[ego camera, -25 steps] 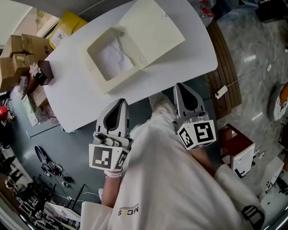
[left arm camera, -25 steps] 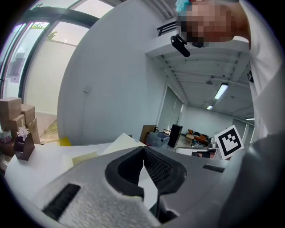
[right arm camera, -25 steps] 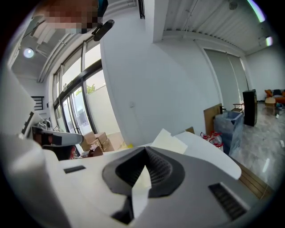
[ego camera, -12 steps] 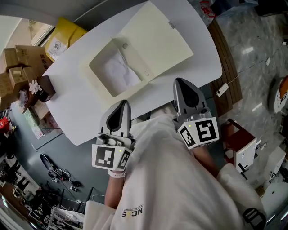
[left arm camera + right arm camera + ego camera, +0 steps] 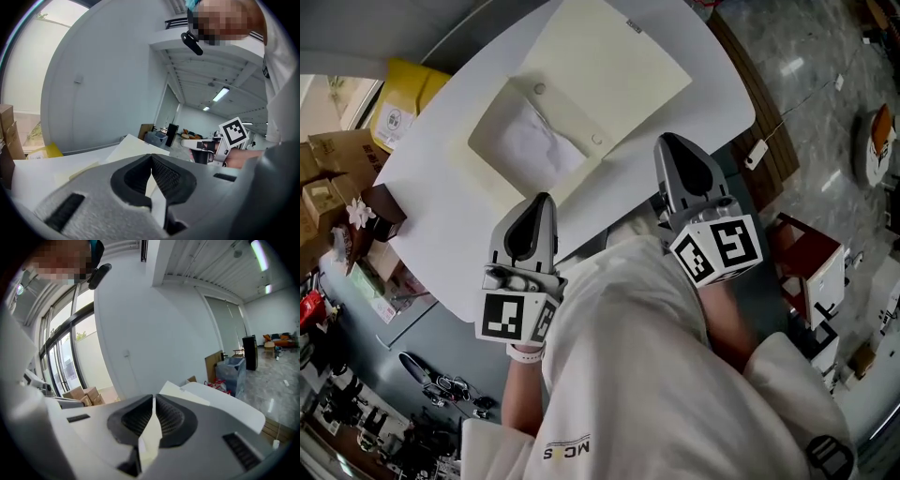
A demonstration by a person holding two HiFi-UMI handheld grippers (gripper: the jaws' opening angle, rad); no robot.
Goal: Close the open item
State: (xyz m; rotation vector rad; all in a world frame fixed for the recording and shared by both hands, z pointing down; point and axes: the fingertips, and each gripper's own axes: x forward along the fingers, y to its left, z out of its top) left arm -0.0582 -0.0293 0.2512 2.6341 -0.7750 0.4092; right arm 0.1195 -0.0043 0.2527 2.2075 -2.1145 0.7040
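A cream box (image 5: 483,175) lies open on the white table (image 5: 422,234), with white paper (image 5: 532,141) inside. Its lid (image 5: 605,66) is folded back flat to the upper right. My left gripper (image 5: 542,199) is shut and empty, its tip over the table's near edge just short of the box's front corner. On the other side, my right gripper (image 5: 667,141) is also shut and empty, at the table edge beside the lid's near side. The left gripper view shows shut jaws (image 5: 151,157) with the lid (image 5: 133,143) beyond. Past the right gripper's shut jaws (image 5: 154,398), the lid's corner (image 5: 183,392) shows.
A yellow package (image 5: 394,103), cardboard boxes (image 5: 323,173) and a small brown box (image 5: 373,214) stand left of the table. A slatted wooden bench (image 5: 759,84) runs along its right side. A red and white stool (image 5: 811,272) is at right. Cables (image 5: 441,384) lie on the floor.
Both grippers have moved forward toward the table. The left tip now reaches over the table edge near the box, and the right tip is closer to the lid. Both stay shut.
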